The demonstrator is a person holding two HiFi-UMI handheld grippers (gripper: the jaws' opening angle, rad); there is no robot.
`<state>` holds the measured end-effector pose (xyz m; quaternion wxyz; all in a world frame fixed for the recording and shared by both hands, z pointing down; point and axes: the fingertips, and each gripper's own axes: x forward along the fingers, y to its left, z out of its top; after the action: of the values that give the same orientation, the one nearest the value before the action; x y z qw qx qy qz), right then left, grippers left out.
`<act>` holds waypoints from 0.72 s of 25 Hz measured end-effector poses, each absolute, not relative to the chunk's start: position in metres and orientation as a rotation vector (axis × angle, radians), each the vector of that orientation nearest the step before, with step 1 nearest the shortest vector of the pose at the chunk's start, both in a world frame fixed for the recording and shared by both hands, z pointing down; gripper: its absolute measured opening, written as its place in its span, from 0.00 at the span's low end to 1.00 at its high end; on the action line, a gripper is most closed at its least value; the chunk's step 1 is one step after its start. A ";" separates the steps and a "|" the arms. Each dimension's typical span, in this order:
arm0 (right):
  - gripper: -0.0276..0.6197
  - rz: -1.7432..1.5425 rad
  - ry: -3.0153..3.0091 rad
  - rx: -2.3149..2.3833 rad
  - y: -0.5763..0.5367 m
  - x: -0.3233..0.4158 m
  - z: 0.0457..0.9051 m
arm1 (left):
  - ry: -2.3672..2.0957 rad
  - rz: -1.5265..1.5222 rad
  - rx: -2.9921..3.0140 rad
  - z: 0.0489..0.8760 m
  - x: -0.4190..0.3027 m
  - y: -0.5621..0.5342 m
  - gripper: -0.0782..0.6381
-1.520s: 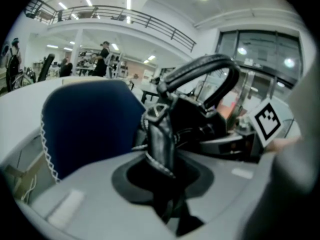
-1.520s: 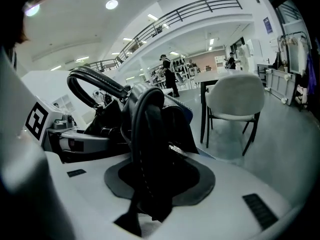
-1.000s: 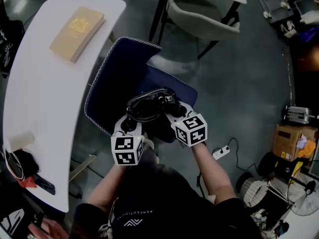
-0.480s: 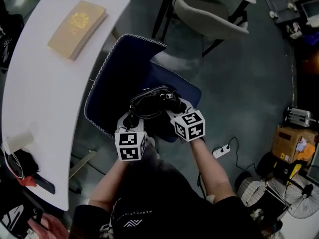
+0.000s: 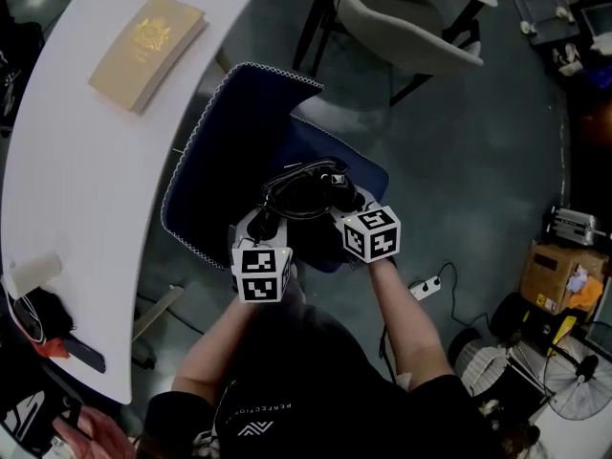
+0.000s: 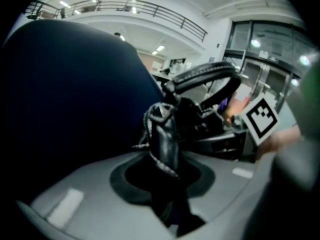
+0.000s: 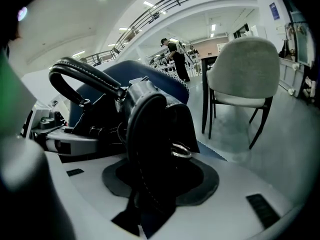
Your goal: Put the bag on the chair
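Observation:
A black leather bag (image 5: 304,194) with an arched handle (image 7: 85,76) rests on the dark blue chair (image 5: 220,161) beside the white table. My left gripper (image 5: 263,229) is at the bag's near left end, and a braided tab of the bag (image 6: 162,139) is still pinched between its jaws, which are opening. My right gripper (image 5: 339,216) is at the bag's near right end. Its jaws are opening too; the bag's side (image 7: 150,129) lies loosely between them. The blue chair back (image 6: 75,84) rises just behind the bag.
The white curved table (image 5: 86,180) at the left carries a tan book (image 5: 146,51) and small items near its front end. A grey chair (image 5: 402,27) stands beyond, under a second table. A power strip (image 5: 426,288), cardboard boxes (image 5: 555,271) and a fan lie on the floor at the right.
The bag has settled lower on the blue seat. Both grippers stayed at its ends and shifted slightly with it; the handle now stands free above the bag.

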<state>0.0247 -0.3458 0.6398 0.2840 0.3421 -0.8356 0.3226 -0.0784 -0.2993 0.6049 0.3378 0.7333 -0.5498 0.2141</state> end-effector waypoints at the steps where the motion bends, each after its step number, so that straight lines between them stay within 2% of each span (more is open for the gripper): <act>1: 0.30 0.868 -2.236 0.916 -0.347 0.025 0.641 | -1.434 0.558 1.916 0.606 -0.077 -0.301 0.25; 10: 0.32 0.865 -2.229 0.908 -0.355 0.026 0.646 | -1.414 0.589 1.947 0.609 -0.077 -0.311 0.27; 18: 0.40 0.896 -2.208 0.956 -0.355 0.034 0.650 | -1.395 0.660 1.960 0.612 -0.075 -0.311 0.30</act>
<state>0.0338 -0.3550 0.6499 0.2832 0.3570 -0.8248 0.3349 -0.0745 -0.3112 0.6118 0.3181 0.7449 -0.5301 0.2508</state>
